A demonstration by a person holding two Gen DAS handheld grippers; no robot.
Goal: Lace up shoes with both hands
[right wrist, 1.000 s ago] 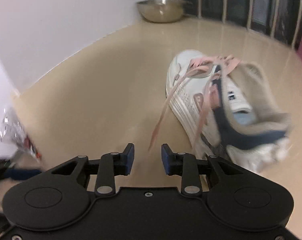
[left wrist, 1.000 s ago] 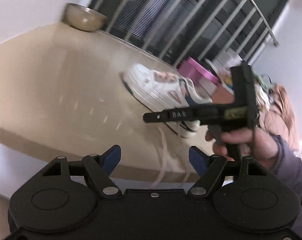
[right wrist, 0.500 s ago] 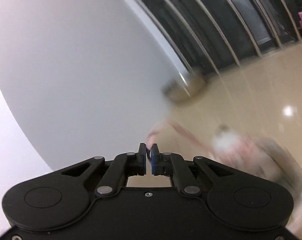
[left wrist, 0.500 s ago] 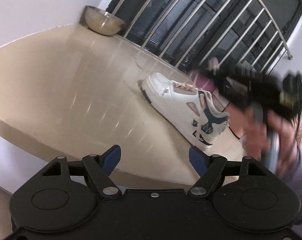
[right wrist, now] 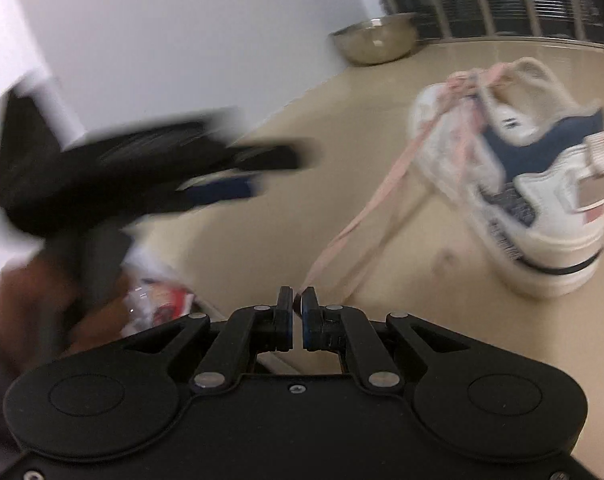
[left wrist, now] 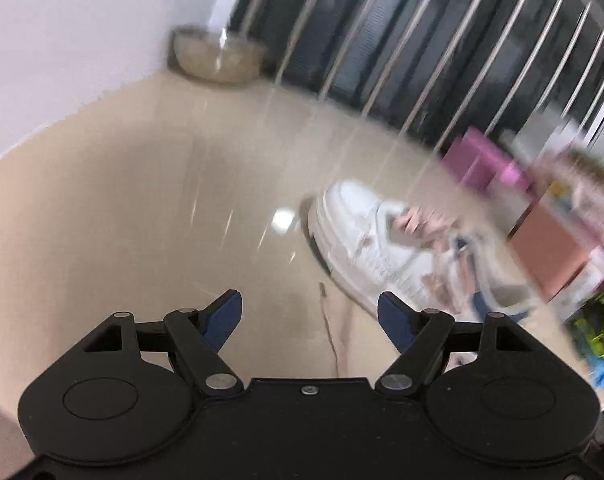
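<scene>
A white sneaker [left wrist: 378, 244] with navy trim and pink laces lies on the beige table, toe toward the far left in the left wrist view. My left gripper [left wrist: 310, 314] is open above the near table, short of the shoe, with a loose lace end [left wrist: 332, 336] on the table between its fingers. In the right wrist view the sneaker [right wrist: 518, 184] shows its heel, tilted. My right gripper [right wrist: 297, 306] is shut on the end of a pink lace [right wrist: 366, 208] that runs taut up to the shoe's eyelets. The left gripper [right wrist: 237, 176] shows blurred at left, held by a hand.
A metal bowl [left wrist: 217, 58] stands at the far corner by the white wall, in front of a railing [left wrist: 462, 40]. A pink box [left wrist: 486, 164] and a brown box [left wrist: 546, 248] sit behind the shoe. A crinkled wrapper [right wrist: 161, 304] lies beside the table edge.
My right gripper has shut on the pink lace and swung back down toward the shoe, pulling the lace taut. The left gripper moved closer to the table, staying open. Both views are motion-blurred.
</scene>
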